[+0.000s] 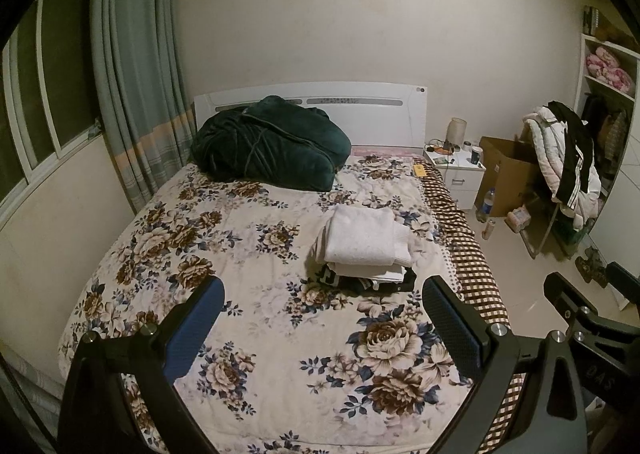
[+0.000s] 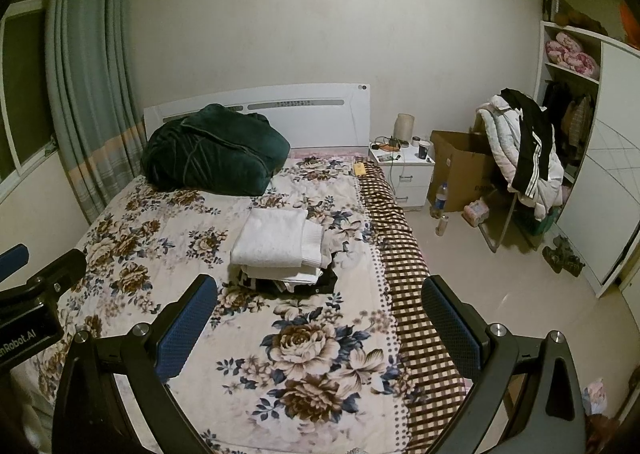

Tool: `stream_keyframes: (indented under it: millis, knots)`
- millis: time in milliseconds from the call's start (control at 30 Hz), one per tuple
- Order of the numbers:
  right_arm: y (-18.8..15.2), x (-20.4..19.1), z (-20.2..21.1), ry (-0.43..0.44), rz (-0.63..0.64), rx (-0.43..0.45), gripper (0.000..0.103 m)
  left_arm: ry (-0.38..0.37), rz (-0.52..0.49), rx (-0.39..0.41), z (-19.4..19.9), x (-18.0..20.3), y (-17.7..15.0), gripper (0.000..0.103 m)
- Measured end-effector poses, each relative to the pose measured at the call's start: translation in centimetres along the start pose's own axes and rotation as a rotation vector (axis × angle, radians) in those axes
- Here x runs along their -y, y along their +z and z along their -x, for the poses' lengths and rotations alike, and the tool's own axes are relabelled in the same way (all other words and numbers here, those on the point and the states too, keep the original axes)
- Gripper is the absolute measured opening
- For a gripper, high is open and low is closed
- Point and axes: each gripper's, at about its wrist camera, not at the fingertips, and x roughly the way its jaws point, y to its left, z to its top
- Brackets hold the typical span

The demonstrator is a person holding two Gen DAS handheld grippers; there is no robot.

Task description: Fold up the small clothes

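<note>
A stack of folded clothes (image 1: 362, 250) lies on the floral bedspread (image 1: 256, 254), right of the bed's middle, with a folded white piece on top and a black printed garment at the bottom. It also shows in the right wrist view (image 2: 280, 250). My left gripper (image 1: 324, 328) is open and empty, held above the near end of the bed, short of the stack. My right gripper (image 2: 320, 326) is open and empty, above the bed's right edge. The right gripper's body shows at the left view's right edge (image 1: 580, 318).
A dark green bundled blanket (image 1: 268, 142) sits by the white headboard (image 1: 360, 102). A white nightstand (image 2: 404, 170), a cardboard box (image 2: 460, 166), bottles (image 2: 440, 202) and a chair heaped with clothes (image 2: 524, 150) stand right of the bed. A wardrobe (image 2: 608, 174) is at far right, and curtains (image 1: 132, 94) hang at left.
</note>
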Motion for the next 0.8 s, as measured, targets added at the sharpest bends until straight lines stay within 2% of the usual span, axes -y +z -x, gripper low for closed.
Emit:
stream_keyframes:
  millis: [800]
  knots:
    - [-0.31, 0.14, -0.26, 0.006, -0.007, -0.004, 0.103, 0.021, 0.006, 0.001, -0.28, -0.81, -0.19, 0.101]
